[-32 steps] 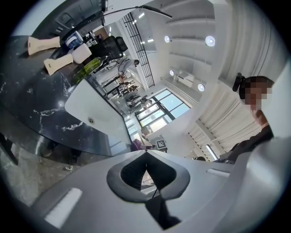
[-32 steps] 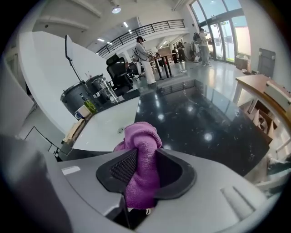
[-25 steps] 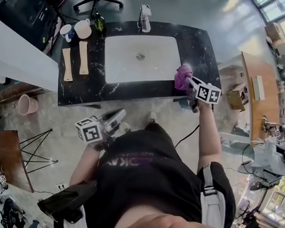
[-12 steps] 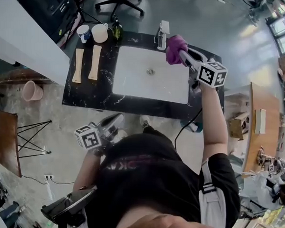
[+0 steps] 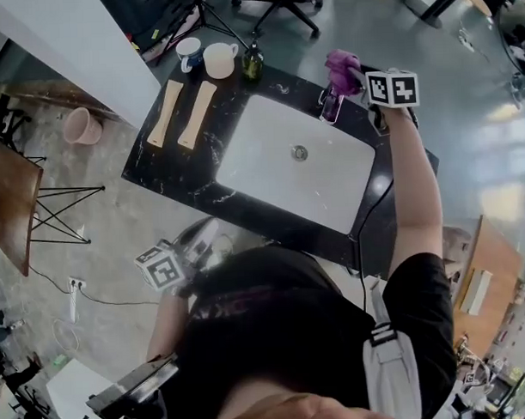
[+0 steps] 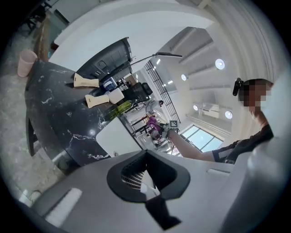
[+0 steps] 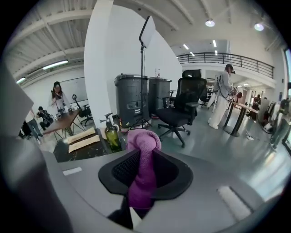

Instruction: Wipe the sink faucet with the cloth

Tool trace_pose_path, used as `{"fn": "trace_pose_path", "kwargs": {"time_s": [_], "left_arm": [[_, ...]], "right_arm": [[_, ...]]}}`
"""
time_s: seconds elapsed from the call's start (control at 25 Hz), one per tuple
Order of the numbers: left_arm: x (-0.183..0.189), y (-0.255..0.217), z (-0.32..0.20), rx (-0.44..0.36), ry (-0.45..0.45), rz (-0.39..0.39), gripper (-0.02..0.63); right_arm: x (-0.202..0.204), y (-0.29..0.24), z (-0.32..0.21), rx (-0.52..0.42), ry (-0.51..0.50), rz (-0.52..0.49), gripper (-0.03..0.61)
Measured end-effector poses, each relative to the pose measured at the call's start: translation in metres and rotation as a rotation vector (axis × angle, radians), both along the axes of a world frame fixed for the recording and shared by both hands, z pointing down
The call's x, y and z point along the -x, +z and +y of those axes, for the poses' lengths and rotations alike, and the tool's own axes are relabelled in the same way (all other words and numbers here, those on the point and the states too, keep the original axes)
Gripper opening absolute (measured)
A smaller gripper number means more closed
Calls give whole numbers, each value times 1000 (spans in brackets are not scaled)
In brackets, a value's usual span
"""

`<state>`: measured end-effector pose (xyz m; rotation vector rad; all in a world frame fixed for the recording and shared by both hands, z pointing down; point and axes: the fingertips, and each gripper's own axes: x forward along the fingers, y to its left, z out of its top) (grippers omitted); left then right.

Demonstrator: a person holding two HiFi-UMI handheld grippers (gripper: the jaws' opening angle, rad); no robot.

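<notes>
**Right gripper swings the cloth across to the faucet**

Since a second ago, the right gripper (image 5: 351,75) has carried the crumpled purple cloth (image 5: 342,64) from the near right corner of the black marble desk (image 5: 171,177). It has crossed the white rectangular sink (image 5: 260,148) to the chrome faucet (image 5: 330,106) at the far edge. The cloth sits just over the faucet's top; contact cannot be told. Open floor lies beyond that edge, and a green soap bottle (image 5: 253,63) stands clear to the left. The right gripper's jaws, partly apart, pinch the cloth. The left gripper (image 5: 203,241), jaws together and empty, hangs off the desk's near edge.
</notes>
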<state>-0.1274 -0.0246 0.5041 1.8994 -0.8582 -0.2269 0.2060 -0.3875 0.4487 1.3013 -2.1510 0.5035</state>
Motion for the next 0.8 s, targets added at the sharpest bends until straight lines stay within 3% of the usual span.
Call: {"fn": "trace_pose_path", "kwargs": {"time_s": [0.2, 0.4, 0.56, 0.8], "left_arm": [[-6, 7, -4, 22, -51, -8, 0], [-13, 4, -7, 19, -40, -20, 0], [-19, -2, -9, 1, 5, -30, 0], [-17, -5, -9, -8, 68, -11, 0]], "right_arm": [[-10, 9, -49, 40, 16, -24, 91], [-12, 7, -43, 23, 26, -97, 87], [-3, -1, -2, 3, -10, -202, 86], [23, -9, 106, -39, -93, -329, 87]]}}
